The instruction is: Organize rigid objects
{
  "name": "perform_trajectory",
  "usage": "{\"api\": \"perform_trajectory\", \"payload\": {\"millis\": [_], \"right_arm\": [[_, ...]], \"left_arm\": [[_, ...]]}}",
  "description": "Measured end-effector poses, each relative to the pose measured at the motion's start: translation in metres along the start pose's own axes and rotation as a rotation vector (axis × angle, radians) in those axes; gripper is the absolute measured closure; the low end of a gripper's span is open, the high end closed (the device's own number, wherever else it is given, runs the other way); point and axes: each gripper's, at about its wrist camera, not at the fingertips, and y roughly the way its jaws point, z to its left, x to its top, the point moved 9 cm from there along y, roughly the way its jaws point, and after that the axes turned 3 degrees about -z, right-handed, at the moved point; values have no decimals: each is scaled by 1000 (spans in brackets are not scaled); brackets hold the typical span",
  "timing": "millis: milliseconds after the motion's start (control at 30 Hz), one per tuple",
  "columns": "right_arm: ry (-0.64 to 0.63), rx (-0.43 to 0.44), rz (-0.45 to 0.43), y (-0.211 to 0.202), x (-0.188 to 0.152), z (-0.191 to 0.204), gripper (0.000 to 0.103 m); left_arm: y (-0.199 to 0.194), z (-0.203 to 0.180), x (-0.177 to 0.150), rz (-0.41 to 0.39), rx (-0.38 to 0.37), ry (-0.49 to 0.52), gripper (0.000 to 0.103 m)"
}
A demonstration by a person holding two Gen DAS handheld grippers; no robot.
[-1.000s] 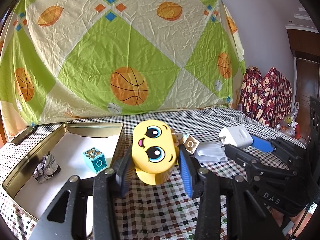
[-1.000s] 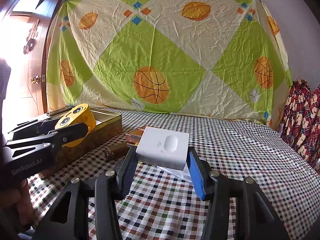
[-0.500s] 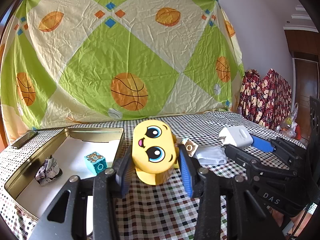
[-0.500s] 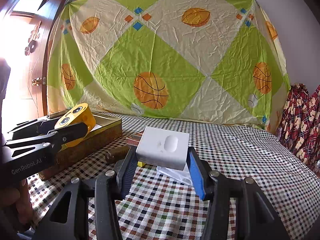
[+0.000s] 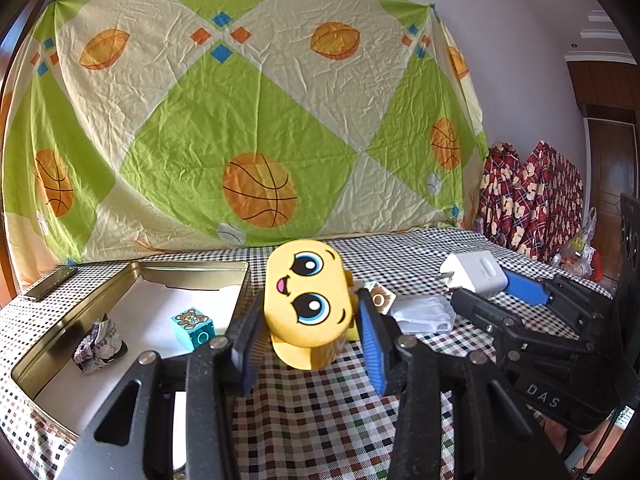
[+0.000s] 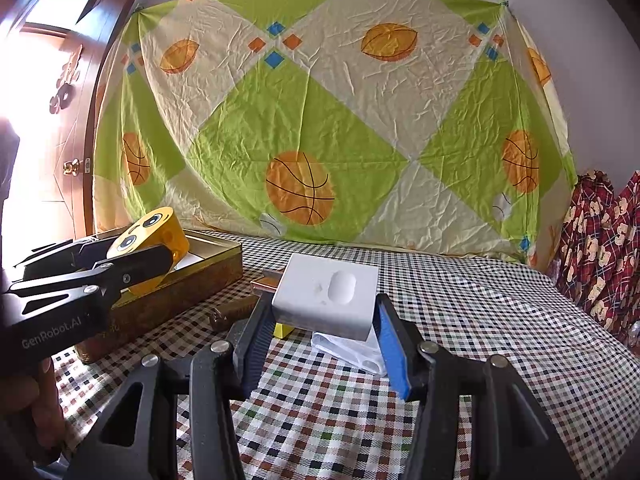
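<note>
My left gripper [image 5: 308,312] is shut on a yellow toy block with a cartoon face [image 5: 306,300] and holds it above the checked tablecloth, just right of the gold metal tin [image 5: 192,268]. The block also shows in the right wrist view [image 6: 150,236], near the tin [image 6: 192,288]. My right gripper [image 6: 320,320] is shut on a white charger plug [image 6: 328,294] held above the table; the plug also shows in the left wrist view [image 5: 474,272]. In the tin lie a teal bear cube [image 5: 192,326] and a crumpled foil scrap [image 5: 98,346].
On the cloth between the grippers lie a white plastic piece [image 5: 424,314], a small letter cube [image 5: 380,298], a yellow block [image 6: 282,330] and a brown stick-like object [image 6: 232,312]. A bright patterned sheet hangs behind the table. A dark flat object [image 5: 50,282] lies at the far left.
Both grippers have risen a little with their objects still held; the table and tin sit lower in each view. Nothing was let go.
</note>
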Motion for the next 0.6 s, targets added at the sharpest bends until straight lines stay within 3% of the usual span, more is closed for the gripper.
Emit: {"api": "perform_trajectory", "payload": {"millis": [600], "right_arm": [[-4,-13,-45,-8,3,0,51]], "left_arm": [[-7,0,3,-44,8,5,62]]}}
